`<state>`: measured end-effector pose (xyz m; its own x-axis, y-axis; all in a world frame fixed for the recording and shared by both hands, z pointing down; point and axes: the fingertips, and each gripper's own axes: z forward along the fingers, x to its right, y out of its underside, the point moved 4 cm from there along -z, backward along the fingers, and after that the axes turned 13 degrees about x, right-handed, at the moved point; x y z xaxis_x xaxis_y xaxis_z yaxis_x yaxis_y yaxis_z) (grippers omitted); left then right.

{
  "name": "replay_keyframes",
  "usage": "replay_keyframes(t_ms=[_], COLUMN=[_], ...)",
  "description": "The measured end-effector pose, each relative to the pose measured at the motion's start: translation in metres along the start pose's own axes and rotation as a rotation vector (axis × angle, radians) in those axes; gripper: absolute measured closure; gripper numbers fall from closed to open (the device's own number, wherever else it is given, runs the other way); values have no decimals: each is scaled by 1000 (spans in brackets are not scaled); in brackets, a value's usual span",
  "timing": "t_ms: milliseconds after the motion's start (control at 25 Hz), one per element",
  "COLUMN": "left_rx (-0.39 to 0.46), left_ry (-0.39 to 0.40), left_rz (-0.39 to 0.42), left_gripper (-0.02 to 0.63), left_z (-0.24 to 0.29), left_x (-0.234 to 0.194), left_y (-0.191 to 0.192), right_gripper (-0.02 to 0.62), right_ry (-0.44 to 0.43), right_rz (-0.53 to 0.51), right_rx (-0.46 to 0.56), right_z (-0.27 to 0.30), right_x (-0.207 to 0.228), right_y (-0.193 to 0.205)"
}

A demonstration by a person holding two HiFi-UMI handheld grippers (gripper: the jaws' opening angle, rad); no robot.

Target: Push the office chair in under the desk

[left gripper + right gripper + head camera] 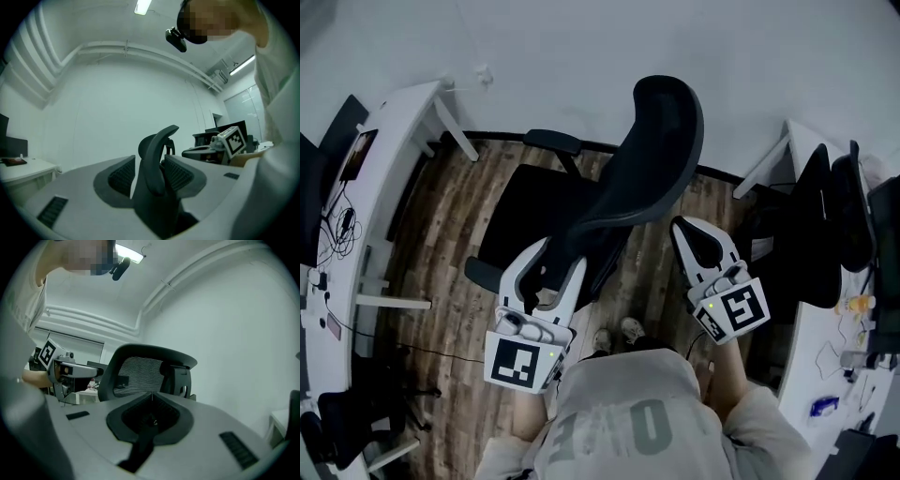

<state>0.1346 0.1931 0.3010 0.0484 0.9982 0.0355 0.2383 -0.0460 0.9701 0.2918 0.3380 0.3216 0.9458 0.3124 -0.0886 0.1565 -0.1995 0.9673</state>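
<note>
Closest under the head camera is my own shirt, and just ahead of it are the two tools. My left gripper is released: its jaws stand apart with the side edge of the office chair backrest between them. In the left gripper view I see a sliver of light between one pad and the frame, so I judge it is straddling the edge, not squeezing it. My right gripper is clenched on nothing, with its jaws together. It is raised just beside the backrest on the other side and looks at the mesh from a little way off.

As for the job, almost all of it is left. The chair stands out on the wooden floor near the wall, in the open gap between the left desk and the right desk. Its seat is fully in view and no part of it is under either desktop. I cannot tell from here which desk it belongs to. What I have so far is only a position behind the backrest, ready to push. What remains is turning the chair toward a desk and rolling it until the seat goes beneath the top.
</note>
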Motion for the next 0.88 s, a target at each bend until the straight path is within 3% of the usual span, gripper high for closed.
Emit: replay_keyframes(t_ms=[160,200,240,560,680,880], left_rx=[-18,-25,-31,-92,-123,-148], left_ry=[-2,-8,-11,-8,-50,-94], left_rz=[22,31,40,176,237,233], left_gripper=[367,362,359,357,357,372], left_z=[10,13,16,43,49,55], left_x=[2,2,2,5,1,3], left_y=[-4,-4,-4,0,5,9], right_gripper=[549,421,333,313,313,311], right_ry=[-32,-45,-59,-178,-248,-299], right_rz=[57,79,98,211,216,197], right_rx=[28,30,31,-10,-35,-29], right_z=[8,12,15,48,59,69], right_x=[29,36,41,75,70,69], right_y=[-5,-5,-5,11,16,20])
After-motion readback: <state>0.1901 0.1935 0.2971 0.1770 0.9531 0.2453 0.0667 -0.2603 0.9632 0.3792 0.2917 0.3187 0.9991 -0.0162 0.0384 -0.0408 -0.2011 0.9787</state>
